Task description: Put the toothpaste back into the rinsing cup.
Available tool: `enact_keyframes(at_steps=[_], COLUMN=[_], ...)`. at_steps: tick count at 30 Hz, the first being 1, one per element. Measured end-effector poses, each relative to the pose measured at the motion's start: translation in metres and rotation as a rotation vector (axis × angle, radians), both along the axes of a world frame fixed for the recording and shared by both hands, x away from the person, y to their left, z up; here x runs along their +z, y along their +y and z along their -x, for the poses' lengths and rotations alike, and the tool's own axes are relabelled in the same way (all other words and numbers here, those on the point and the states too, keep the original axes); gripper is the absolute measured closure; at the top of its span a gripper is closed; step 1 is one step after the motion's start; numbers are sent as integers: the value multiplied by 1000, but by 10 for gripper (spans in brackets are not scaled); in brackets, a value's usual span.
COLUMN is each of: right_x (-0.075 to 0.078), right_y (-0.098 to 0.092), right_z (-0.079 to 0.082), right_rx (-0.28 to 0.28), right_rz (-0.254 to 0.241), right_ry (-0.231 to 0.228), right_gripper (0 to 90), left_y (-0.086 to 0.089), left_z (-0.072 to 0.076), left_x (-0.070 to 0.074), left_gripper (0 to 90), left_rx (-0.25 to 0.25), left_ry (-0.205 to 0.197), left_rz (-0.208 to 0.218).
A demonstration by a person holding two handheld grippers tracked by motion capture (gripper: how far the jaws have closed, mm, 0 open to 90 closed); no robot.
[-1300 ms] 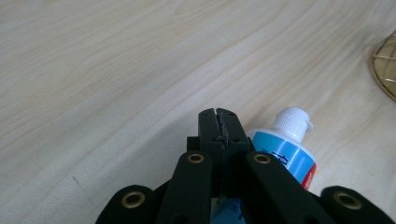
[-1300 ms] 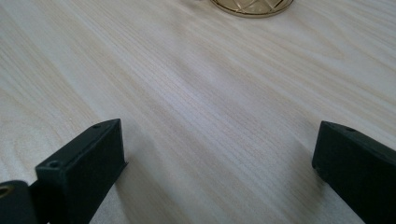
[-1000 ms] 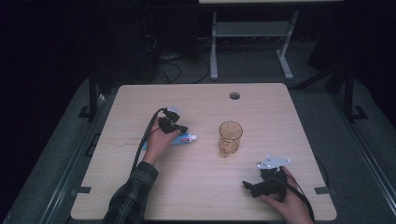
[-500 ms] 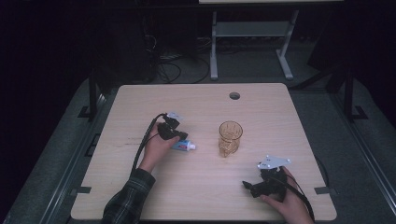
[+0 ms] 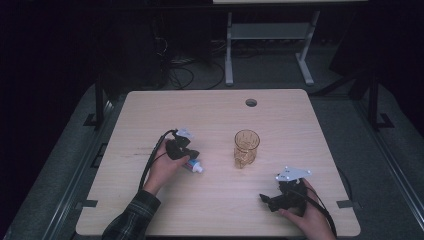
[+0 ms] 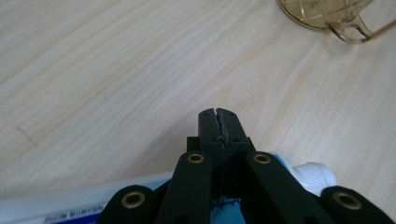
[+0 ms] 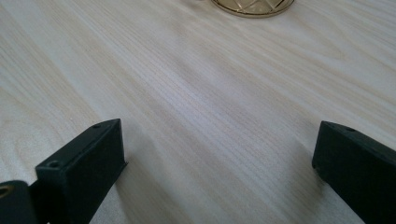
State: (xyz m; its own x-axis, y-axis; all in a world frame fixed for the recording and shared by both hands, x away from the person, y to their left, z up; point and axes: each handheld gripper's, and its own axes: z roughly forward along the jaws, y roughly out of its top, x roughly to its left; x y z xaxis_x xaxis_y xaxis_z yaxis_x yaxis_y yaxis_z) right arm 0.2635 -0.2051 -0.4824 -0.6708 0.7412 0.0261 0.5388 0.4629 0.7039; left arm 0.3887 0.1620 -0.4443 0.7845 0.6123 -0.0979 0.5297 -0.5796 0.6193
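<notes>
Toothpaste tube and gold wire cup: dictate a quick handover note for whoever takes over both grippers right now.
Left gripper: jaws closed, clamped on the toothpaste tube; its white cap pokes out beside the jaws. The tube sits low over the table, left of the gold wire cup.
Right gripper: jaws wide open, nothing between them, low at the near right of the table, pointed towards the cup.
Done: tube gripped.
Left: probably carry the tube to the cup and drop it in; the cup stands upright with nothing seen inside. The right gripper could steady the cup if needed.
</notes>
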Motion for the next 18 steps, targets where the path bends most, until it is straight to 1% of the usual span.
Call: enact_keyframes(at_steps=[5, 8, 9, 10, 15, 18], right_x=[0, 0, 0, 0, 0, 0], right_y=[0, 0, 0, 0, 0, 0], right_z=[0, 0, 0, 0, 0, 0], right_rx=[-1, -2, -2, -1, -1, -1], right_rz=[0, 0, 0, -1, -1, 0], right_ry=[1, 2, 2, 2, 2, 2], right_gripper=[17, 17, 17, 17, 17, 17], left_y=[3, 6, 6, 8, 11, 15], left_z=[7, 16, 16, 19, 26, 33], left_x=[0, 0, 0, 0, 1, 1], left_gripper=[900, 900, 900, 900, 900, 900], left_rx=[-5, -12, -12, -13, -17, -20], left_ry=[-2, -1, -1, -5, -7, -7], left_rz=[6, 4, 4, 3, 2, 9])
